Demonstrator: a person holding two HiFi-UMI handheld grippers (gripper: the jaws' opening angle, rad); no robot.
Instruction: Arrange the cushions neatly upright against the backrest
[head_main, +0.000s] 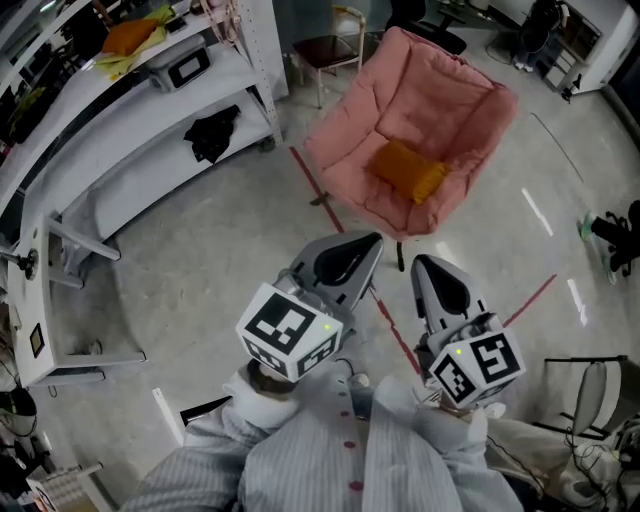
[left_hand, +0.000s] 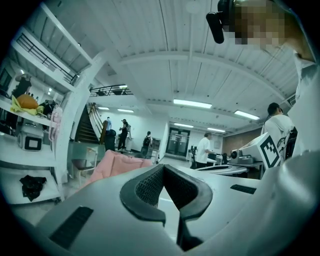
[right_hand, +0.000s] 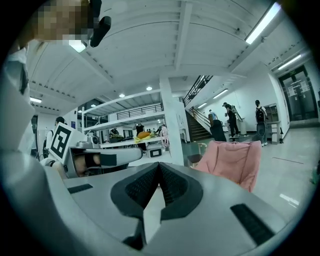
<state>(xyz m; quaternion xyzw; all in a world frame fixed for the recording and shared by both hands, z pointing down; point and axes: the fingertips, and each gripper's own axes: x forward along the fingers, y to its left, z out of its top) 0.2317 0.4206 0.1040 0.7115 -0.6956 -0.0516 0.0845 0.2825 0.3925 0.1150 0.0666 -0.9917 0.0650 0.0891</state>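
Starting closest in, pale striped sleeves (head_main: 300, 450) fill the bottom of the head view, and the hands are hidden under the marker cubes (head_main: 290, 330) of the two tools. The left claw (head_main: 368, 243) and the right claw (head_main: 420, 262) are held side by side just ahead of the chest. Both are roughly level and aimed at the pink armchair (head_main: 420, 110), and both are well short of it. Each gripper view shows its dark ribbed jaws pressed together with nothing between them. Below them lies a grey polished floor (head_main: 200, 270) crossed by red tape lines (head_main: 395, 330). Beyond stands the armchair, and the orange cushion (head_main: 408, 172) lies slumped in the hollow of its seat, not upright against the backrest. From the gripper views only the chair's pink back and rim show above the grey claw bodies, so the cushion is hidden there. To the left, white shelving (head_main: 150, 110) carries a crumpled black cloth (head_main: 212, 133) and, higher up, an orange and yellow bundle (head_main: 130, 38). A dark object (head_main: 612, 235) at the right edge is cut off and hard to identify. Farthest away, under a white ceiling with strip lights, a staircase (left_hand: 85, 127) rises and several people (left_hand: 202, 150) stand.
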